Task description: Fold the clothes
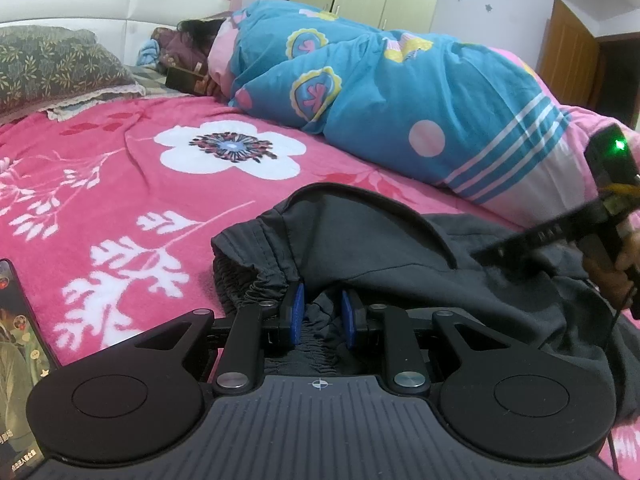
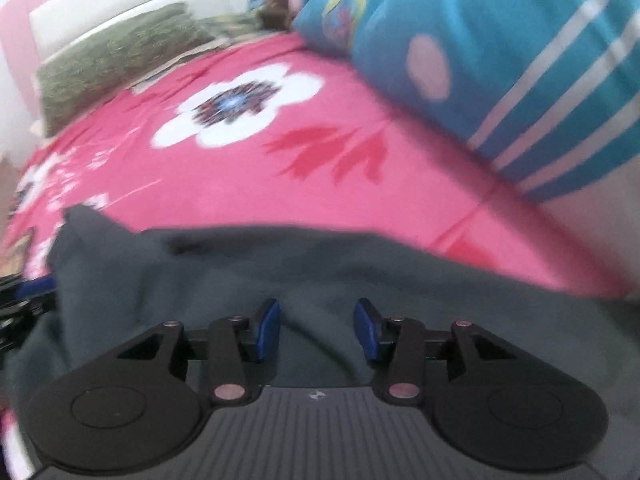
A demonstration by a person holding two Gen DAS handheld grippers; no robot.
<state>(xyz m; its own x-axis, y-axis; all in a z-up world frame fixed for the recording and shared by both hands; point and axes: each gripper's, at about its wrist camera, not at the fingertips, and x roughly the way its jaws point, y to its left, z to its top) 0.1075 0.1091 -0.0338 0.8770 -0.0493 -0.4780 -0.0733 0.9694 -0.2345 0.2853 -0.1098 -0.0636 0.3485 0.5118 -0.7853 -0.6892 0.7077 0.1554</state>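
Grey trousers [image 1: 380, 248] lie crosswise, elastic waistband [image 1: 256, 292] leftward.

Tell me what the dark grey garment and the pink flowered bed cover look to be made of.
Dark grey garment with gathered waistband: thin, matte woven cloth, probably a light synthetic or cotton blend; it drapes in soft folds, and the puckering suggests elastic. Pink flowered bed cover: plush, fleece-like fabric, judging by its fuzzy, napped surface; fibre unclear.

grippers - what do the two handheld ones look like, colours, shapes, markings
Both the left gripper and right gripper are matte black, with blue pads on two short fingers, round discs either side, silver pivot bolts and a ribbed grey base bearing a small crosshair mark. From the left wrist view, the right unit shows a green light.
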